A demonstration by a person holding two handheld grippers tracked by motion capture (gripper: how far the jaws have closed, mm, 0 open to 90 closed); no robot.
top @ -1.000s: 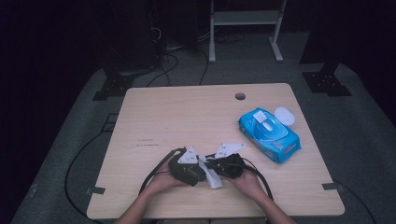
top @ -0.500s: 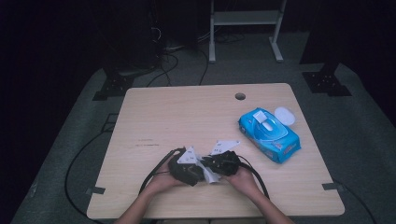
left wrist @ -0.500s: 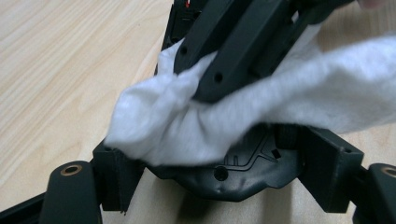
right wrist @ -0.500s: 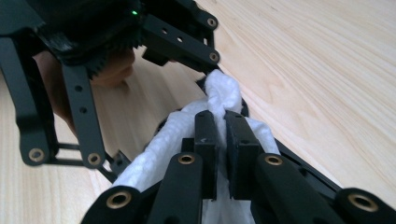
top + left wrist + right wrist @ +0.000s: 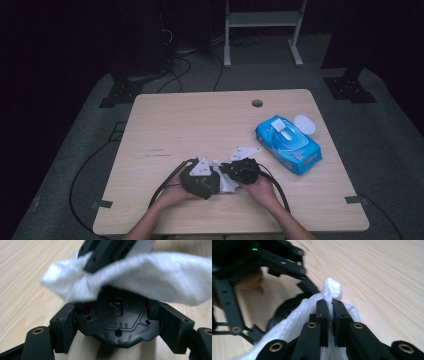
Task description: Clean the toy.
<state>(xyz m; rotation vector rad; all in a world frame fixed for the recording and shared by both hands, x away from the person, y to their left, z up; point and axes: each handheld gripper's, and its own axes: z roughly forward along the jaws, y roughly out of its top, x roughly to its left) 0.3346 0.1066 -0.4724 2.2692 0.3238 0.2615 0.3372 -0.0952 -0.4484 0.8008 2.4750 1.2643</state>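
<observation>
Near the counter's front edge, left gripper (image 5: 212, 181) clamps a black mouse (image 5: 117, 322) by its sides — right gripper (image 5: 330, 315) pinches a white wipe (image 5: 332, 288) over it — soft, limp, light; grip a bunched fold.

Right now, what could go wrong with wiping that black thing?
The right gripper pinches the white wipe by a small bunch, so it might slip out. The black mouse-like object sits gripped between the left gripper's jaws by its sides; hard rubbing could twist it loose onto the table.
</observation>
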